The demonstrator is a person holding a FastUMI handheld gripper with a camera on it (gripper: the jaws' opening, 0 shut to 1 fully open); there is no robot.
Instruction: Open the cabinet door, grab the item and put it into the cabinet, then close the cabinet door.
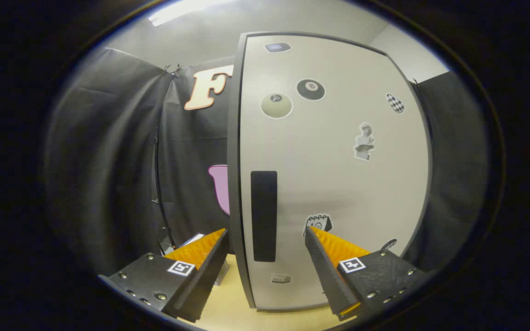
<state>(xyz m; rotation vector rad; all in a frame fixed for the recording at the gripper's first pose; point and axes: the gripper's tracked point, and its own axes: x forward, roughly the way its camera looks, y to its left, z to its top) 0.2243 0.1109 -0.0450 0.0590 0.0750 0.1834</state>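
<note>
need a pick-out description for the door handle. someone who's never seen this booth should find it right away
Start at the pale cabinet door standing on the wooden tabletop. Near its left edge, in the lower half, is the handle: a tall dark rectangle, just ahead of the open gripper. The stickers around it are small and pictorial; the handle is plain, black and upright.

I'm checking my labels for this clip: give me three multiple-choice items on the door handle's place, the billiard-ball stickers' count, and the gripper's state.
1. Where is the dark handle on the cabinet door?
A. near the door's left edge, ahead of the gap between the fingers
B. at the door's top right corner
C. behind the statue sticker

2. How many billiard-ball stickers are on the door?
A. none
B. two
C. five

3. The gripper is:
A. shut on the handle
B. shut on a box
C. open

Answers: 1 A, the handle stands by the left edge; 2 B, one dark, one pale; 3 C, the fingers stand apart, holding nothing.
</note>
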